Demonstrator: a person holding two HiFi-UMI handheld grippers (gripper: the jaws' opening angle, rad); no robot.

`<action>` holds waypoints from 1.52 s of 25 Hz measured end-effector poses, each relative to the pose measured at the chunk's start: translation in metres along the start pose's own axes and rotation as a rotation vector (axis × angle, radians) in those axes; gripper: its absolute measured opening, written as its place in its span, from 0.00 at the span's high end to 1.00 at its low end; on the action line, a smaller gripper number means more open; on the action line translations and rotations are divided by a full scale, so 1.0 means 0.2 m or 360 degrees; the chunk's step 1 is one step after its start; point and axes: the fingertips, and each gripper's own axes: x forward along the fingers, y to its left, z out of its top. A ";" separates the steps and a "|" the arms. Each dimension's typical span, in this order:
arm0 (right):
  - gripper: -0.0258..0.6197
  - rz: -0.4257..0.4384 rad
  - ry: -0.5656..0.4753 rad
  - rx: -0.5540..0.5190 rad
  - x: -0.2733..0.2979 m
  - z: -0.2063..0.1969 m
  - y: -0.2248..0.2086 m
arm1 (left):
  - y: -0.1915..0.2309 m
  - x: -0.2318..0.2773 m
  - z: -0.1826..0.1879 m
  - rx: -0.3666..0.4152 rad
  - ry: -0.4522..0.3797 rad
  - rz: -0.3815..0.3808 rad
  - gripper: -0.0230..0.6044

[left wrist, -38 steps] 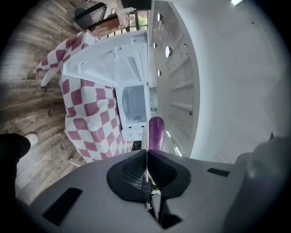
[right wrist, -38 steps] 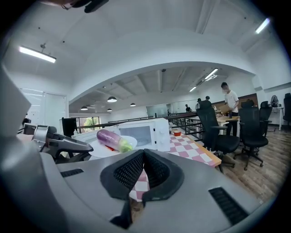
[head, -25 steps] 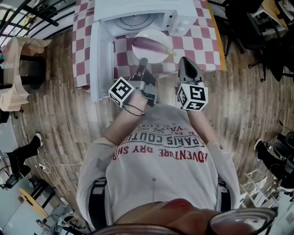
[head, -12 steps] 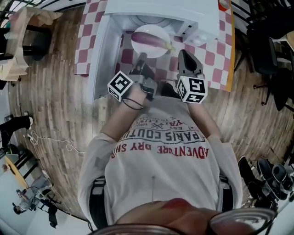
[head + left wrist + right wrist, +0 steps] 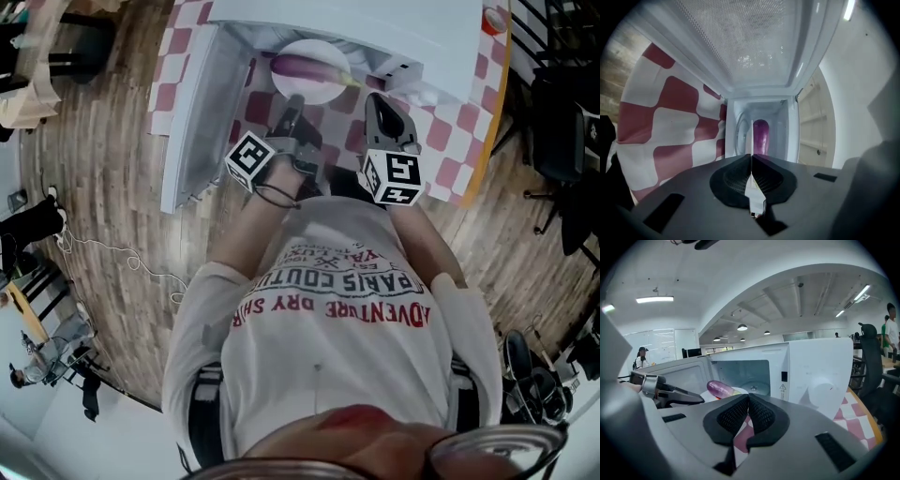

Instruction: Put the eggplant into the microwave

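A purple eggplant (image 5: 302, 67) lies on a white plate (image 5: 324, 91) at the mouth of the open white microwave (image 5: 375, 28), whose door (image 5: 199, 108) swings out to the left. My left gripper (image 5: 293, 101) is shut on the plate's near rim. In the left gripper view the plate (image 5: 752, 133) shows edge-on between the jaws, with the eggplant (image 5: 760, 135) beyond it in the cavity opening. My right gripper (image 5: 375, 99) hovers just right of the plate, shut and holding nothing. The right gripper view shows the eggplant (image 5: 719, 388) left of the right gripper (image 5: 749, 399), before the microwave (image 5: 811, 376).
The microwave stands on a red and white checked tablecloth (image 5: 450, 141) over a table with an orange edge. A small red-topped thing (image 5: 492, 19) sits at the far right. Wooden floor lies all round. Office chairs (image 5: 872, 352) and people (image 5: 642, 355) are in the background.
Both grippers have moved forward and down toward the microwave. The plate with the eggplant has gone from in front of the microwave to its opening.
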 end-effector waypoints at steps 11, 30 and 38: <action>0.92 0.0004 0.0097 0.0086 0.22 -0.11 -0.04 | 0.09 0.31 0.13 0.0067 -0.0022 0.0061 0.92; 0.92 0.0026 0.0154 0.0113 0.25 -0.19 -0.01 | 0.16 0.58 0.16 0.0036 -0.0046 0.0143 0.92; 0.92 0.0030 0.0146 0.0112 0.26 -0.17 -0.01 | 0.19 0.63 0.16 0.0069 -0.0051 0.0183 0.92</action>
